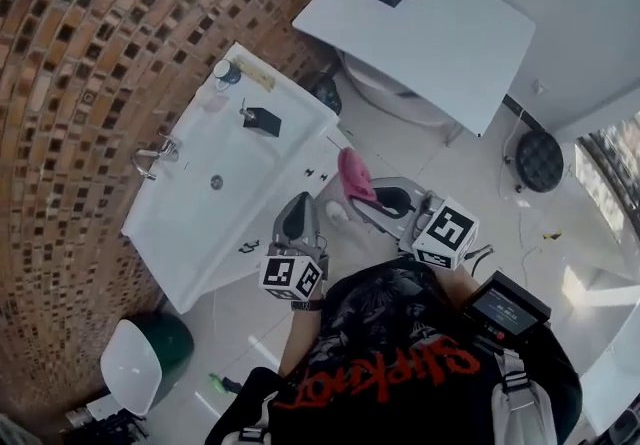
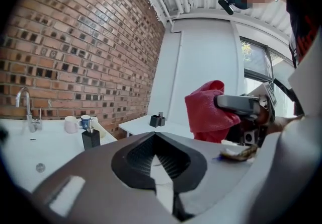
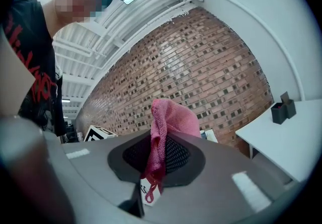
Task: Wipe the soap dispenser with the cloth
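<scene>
Seen from above, a person stands on a pale tiled floor beside a white sink counter set against a brown brick wall, holding a grey two-jaw gripper in each hand. The left gripper has its jaws pressed fully together with nothing between them; its own view shows the two dark ribbed pads meeting along a thin seam. The right gripper has its jaws clenched on a pink woven cloth. In the right gripper view the cloth is pinched between the pads, bunching up above them, with a small white tag hanging below. The two grippers are side by side in front of the person's chest, off the counter's edge. The black square soap dispenser with a metal pump stands upright on the counter beside the basin, well apart from both grippers and untouched. A chrome faucet rises at the wall side of the basin.
</scene>
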The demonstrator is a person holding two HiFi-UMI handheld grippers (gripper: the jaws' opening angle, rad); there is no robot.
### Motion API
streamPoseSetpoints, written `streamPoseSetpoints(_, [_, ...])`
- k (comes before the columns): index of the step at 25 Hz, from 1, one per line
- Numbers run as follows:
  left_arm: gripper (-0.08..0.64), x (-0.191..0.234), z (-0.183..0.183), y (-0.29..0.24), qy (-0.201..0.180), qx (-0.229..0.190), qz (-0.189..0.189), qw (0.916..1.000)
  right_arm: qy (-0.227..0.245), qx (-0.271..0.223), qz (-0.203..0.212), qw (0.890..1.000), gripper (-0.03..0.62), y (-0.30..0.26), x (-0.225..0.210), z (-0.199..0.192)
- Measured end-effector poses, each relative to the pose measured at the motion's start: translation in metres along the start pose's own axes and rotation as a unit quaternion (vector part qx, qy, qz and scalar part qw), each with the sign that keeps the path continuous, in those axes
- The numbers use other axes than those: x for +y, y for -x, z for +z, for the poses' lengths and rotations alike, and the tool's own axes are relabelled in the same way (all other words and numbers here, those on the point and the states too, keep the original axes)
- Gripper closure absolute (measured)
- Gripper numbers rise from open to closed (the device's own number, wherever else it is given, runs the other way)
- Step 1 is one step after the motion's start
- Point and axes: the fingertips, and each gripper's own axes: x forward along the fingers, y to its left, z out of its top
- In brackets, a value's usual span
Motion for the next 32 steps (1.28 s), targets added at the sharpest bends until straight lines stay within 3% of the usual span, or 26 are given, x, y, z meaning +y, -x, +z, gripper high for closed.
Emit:
streamPoseSetpoints(3, [0.554,-0.036,-0.004,0.010,-0.014,0.017,-0.011,0.9997,-0.002,-0.011,0.001,1.000,0.552,0.028,0.012,0.007])
streamPoseSetpoints(7, [0.554,-0.049,0.012,0.021,-0.025,0.007,-0.007,0.9996,0.007,-0.023,0.010,1.000,0.552,0.041,0.020,0.021])
streamPoseSetpoints(17, [0.554,-0.031,0.067,0.080,-0.007,-0.061,0.014,0.9980,0.036,-0.015,0.061,0.997,0.552,-0.002,0.067,0.041])
streamPoseSetpoints(21, [0.554,-0.033,0.078,0.098,-0.004,-0.088,-0.001,0.9961,0.053,-0.016,0.080,0.995,0.552,-0.025,0.087,0.043])
streamPoseSetpoints(32, [0.555,-0.040,0.082,0.122,-0.003,-0.096,-0.023,0.9951,0.056,-0.001,0.101,0.993,0.552,-0.041,0.124,0.031])
